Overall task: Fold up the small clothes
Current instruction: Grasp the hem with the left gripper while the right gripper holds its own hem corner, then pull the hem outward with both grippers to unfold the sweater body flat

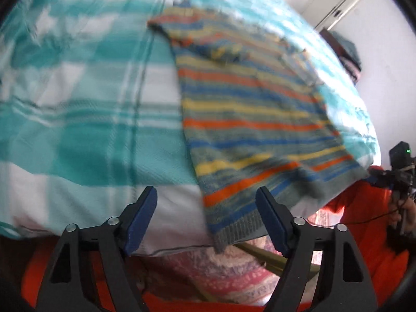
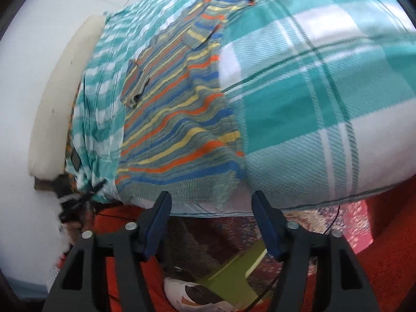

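Observation:
A small knitted sweater (image 1: 249, 119) with orange, yellow and blue stripes lies spread on a teal and white checked bedspread (image 1: 78, 109). Its hem hangs a little over the near edge of the bed. My left gripper (image 1: 206, 202) is open and empty, just short of the hem's left corner. In the right wrist view the sweater (image 2: 176, 119) lies with one sleeve folded over its chest. My right gripper (image 2: 210, 208) is open and empty, just below the hem's right corner. The right gripper also shows in the left wrist view (image 1: 400, 171) at the far right.
An orange and patterned rug (image 2: 384, 234) covers the floor below the bed edge. A green object (image 2: 234, 273) lies on the floor. A white cushion (image 2: 65, 85) lies along the bed's far left side. A white wall (image 1: 384, 26) stands behind the bed.

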Available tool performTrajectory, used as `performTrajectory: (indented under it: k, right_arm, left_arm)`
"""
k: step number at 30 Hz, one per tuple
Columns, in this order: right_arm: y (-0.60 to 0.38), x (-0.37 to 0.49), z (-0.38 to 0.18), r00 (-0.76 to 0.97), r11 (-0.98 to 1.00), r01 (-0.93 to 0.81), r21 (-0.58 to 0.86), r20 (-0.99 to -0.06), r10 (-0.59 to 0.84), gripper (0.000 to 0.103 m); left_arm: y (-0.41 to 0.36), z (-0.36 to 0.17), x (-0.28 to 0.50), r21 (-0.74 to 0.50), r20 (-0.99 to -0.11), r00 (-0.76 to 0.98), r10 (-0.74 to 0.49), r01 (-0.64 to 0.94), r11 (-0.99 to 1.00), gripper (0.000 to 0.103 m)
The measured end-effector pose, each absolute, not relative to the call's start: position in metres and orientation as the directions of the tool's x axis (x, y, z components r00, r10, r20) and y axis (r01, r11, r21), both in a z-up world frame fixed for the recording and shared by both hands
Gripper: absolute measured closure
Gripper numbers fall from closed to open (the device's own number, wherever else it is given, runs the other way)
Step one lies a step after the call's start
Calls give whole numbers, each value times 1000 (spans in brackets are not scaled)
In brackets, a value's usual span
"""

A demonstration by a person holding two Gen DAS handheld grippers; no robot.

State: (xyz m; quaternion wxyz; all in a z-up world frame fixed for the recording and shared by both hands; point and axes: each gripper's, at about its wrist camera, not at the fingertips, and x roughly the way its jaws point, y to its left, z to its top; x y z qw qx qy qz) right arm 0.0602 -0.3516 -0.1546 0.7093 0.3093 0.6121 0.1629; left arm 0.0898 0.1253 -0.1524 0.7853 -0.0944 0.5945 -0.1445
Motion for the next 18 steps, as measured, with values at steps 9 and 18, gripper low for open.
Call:
performTrajectory:
  k: [9,18]
  right_arm:
    - [-350,67,-196,171,672,233,704,-709,684,99]
    - [-304,56,-171,41,843,35,537,-844,535,99]
  left_arm:
    - [77,-152,80,-260,-931,195,-307,236,936,100]
    - [103,-170,90,-75,-992,81,-97,239,968,100]
